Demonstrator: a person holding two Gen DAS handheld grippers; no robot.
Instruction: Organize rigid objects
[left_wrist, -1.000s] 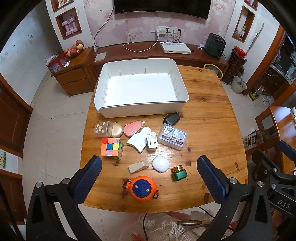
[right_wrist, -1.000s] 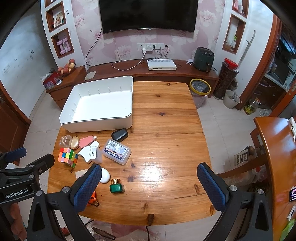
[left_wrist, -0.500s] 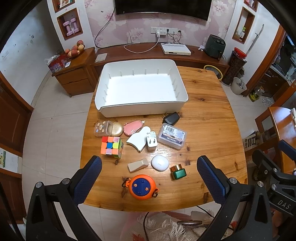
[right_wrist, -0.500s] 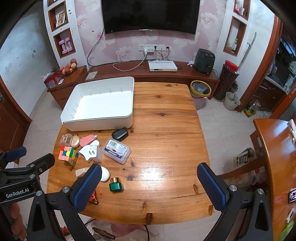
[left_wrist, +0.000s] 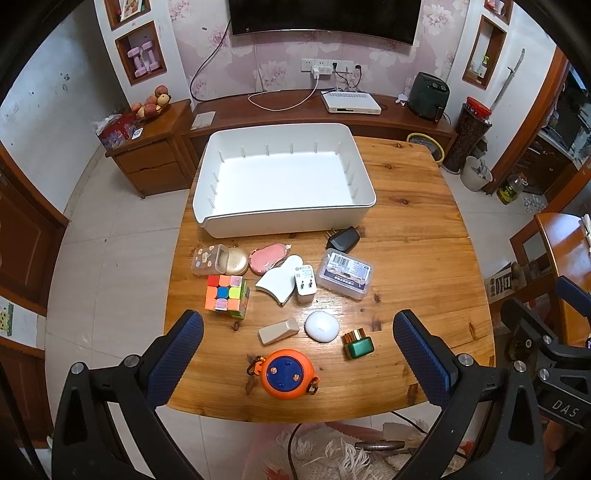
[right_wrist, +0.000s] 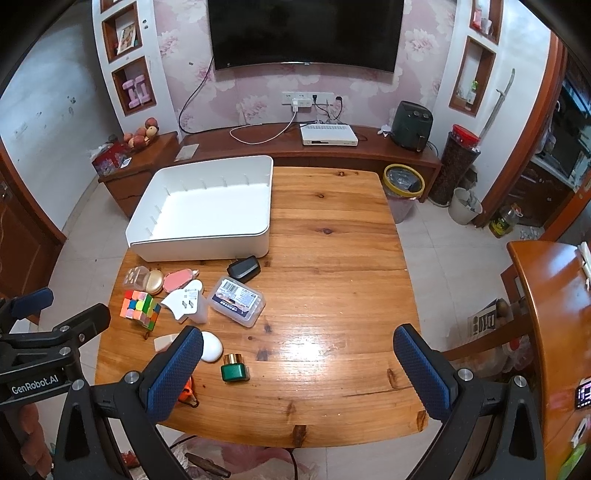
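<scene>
A white bin (left_wrist: 284, 221) stands empty at the table's far left; it also shows in the right wrist view (right_wrist: 201, 247). In front of it lie a puzzle cube (left_wrist: 226, 296), an orange round gadget (left_wrist: 286, 373), a green bottle (left_wrist: 358, 345), a white oval puck (left_wrist: 321, 326), a beige wedge (left_wrist: 278, 331), a clear box (left_wrist: 345, 272), a black charger (left_wrist: 342, 239) and a white plug (left_wrist: 305, 283). My left gripper (left_wrist: 297, 360) is open, high above the orange gadget. My right gripper (right_wrist: 297, 363) is open, above the near middle of the table, right of the green bottle (right_wrist: 233, 368).
The wooden table (right_wrist: 332, 258) stands on a tiled floor. A low cabinet (right_wrist: 369, 144) with a set-top box runs along the far wall. A yellow-rimmed bin (right_wrist: 402, 184) sits behind the table. A second wooden table (right_wrist: 554, 314) is at the right.
Both grippers have drawn back and tilted up slightly, so the table sits a little lower in each view. Nothing on the table has moved.
</scene>
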